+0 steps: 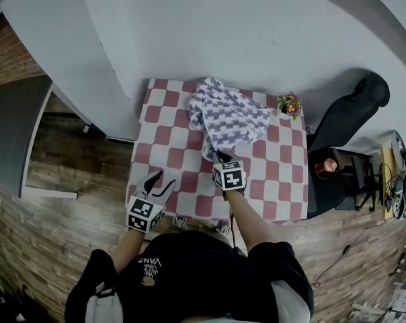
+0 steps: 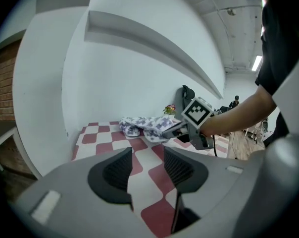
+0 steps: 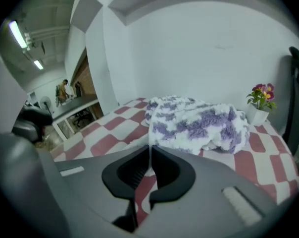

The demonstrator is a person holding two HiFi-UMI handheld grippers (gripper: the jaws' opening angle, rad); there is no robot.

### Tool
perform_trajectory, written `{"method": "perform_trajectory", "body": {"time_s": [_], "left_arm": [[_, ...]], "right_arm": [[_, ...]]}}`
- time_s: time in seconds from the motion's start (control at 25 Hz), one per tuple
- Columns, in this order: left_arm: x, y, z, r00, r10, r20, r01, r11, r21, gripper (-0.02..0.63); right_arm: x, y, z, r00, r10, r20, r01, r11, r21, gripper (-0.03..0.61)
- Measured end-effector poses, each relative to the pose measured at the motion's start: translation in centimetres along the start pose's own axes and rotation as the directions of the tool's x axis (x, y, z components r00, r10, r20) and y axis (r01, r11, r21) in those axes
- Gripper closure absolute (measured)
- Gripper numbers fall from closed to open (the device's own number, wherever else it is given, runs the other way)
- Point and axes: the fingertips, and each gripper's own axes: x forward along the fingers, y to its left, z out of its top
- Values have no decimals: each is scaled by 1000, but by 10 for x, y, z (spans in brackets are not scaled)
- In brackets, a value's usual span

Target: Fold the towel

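Note:
A crumpled white-and-purple towel (image 1: 231, 116) lies at the far middle of the table with its red-and-white checked cloth (image 1: 168, 147). One tail of it runs toward me. My right gripper (image 1: 218, 157) is at that near tail. In the right gripper view its jaws (image 3: 149, 150) are closed on a thin white edge of the towel (image 3: 199, 120). My left gripper (image 1: 161, 184) hovers over the table's near left part, jaws apart and nothing between them (image 2: 147, 155). The left gripper view shows the towel (image 2: 144, 125) and the right gripper (image 2: 175, 128) beyond.
A small white pot of flowers (image 1: 290, 105) stands at the table's far right corner. A black chair (image 1: 351, 113) and a dark stand with a cup (image 1: 327, 165) are right of the table. A white wall runs behind, a wooden floor around.

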Motion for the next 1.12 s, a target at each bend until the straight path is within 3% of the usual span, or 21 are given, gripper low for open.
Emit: {"method": "perform_trajectory", "body": {"time_s": [0.08,0.2,0.32,0.44,0.6,0.76,0.88,1.0,1.12], "left_arm": [[7,-13,0,1000,-5,-4,5,1000,1,440],[22,-40,3,1000,-30,-3,30,1000,2,440],[37,-64,7,998,-58,-11,58,998,15,440],[54,-88,12,996,-90,-17,90,995,32,439],[80,-125,20,990,-140,-21,141,988,58,439],[103,-164,22,980,-194,-43,197,977,85,440],[121,-191,20,970,-233,-61,239,966,102,439],[138,-212,17,965,-251,-78,259,958,118,439],[152,-220,10,964,-242,-111,256,958,134,439]], "right_arm": [[-23,3,17,993,81,81,-84,996,34,555],[-69,-7,46,960,188,210,-213,971,105,557],[-124,-31,74,900,240,364,-328,923,201,557],[-181,-71,89,837,225,499,-405,868,287,557],[-254,-141,76,791,115,601,-415,823,388,557],[-314,-211,32,783,-51,620,-340,800,495,557],[-352,-253,-17,778,-175,604,-283,761,584,557],[-382,-288,-75,771,-289,567,-248,684,686,557],[-393,-311,-143,806,-382,453,-200,544,815,557]]}}
